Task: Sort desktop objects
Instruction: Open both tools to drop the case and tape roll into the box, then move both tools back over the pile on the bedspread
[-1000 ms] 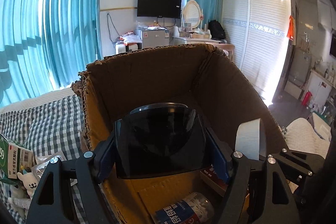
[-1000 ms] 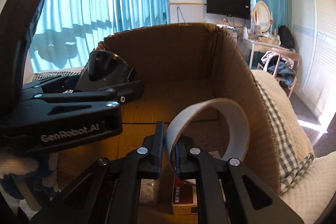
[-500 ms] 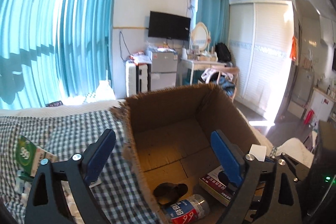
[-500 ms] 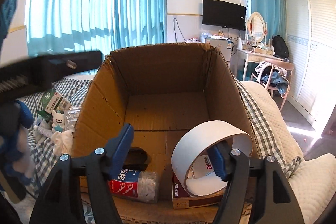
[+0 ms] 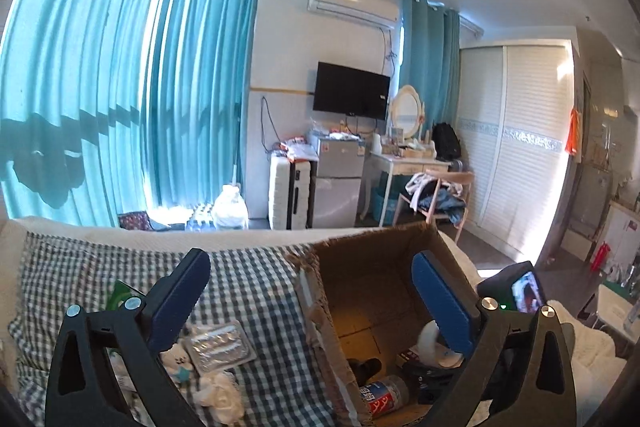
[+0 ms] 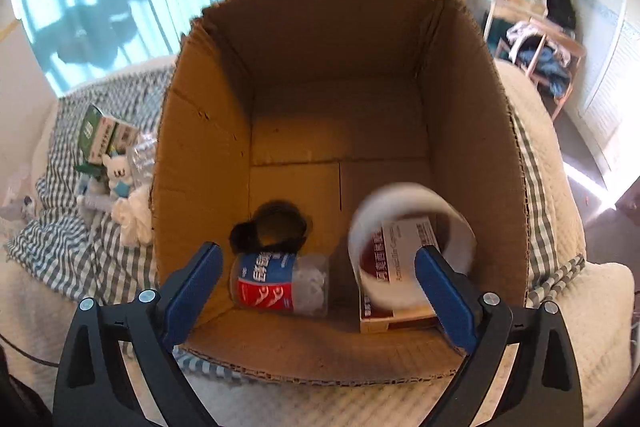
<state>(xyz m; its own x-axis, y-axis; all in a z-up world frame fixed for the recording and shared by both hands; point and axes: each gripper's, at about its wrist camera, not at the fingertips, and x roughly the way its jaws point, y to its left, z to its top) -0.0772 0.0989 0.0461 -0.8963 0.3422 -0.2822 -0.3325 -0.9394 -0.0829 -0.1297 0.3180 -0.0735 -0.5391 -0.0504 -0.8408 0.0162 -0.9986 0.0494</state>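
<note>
My right gripper [image 6: 320, 291] points down into the cardboard box [image 6: 332, 47] with its jaws opening. The white tape roll [image 6: 362, 239] is blurred on the box floor, free of the pads, over a red and white carton [image 6: 394, 321]. A crushed bottle [image 6: 280, 283] and a black visor-like object [image 6: 276, 231] lie beside it. My left gripper [image 5: 312, 303] hangs high over the box's left edge [image 5: 316, 291], jaws opening, nothing between them. From here I see the bottle [image 5: 384, 393] and the tape roll [image 5: 428, 339] inside.
On the checked cloth [image 5: 256, 291] left of the box lie a blister pack [image 5: 222, 345], a small bear toy [image 6: 120, 175], a white crumpled tissue [image 6: 134, 215] and a green carton [image 6: 100, 135]. The box sits on a bed; furniture stands beyond.
The left gripper dropped the black object into the box, then rose and drew back to the left. The right gripper opened, let go of the tape roll and tipped downward.
</note>
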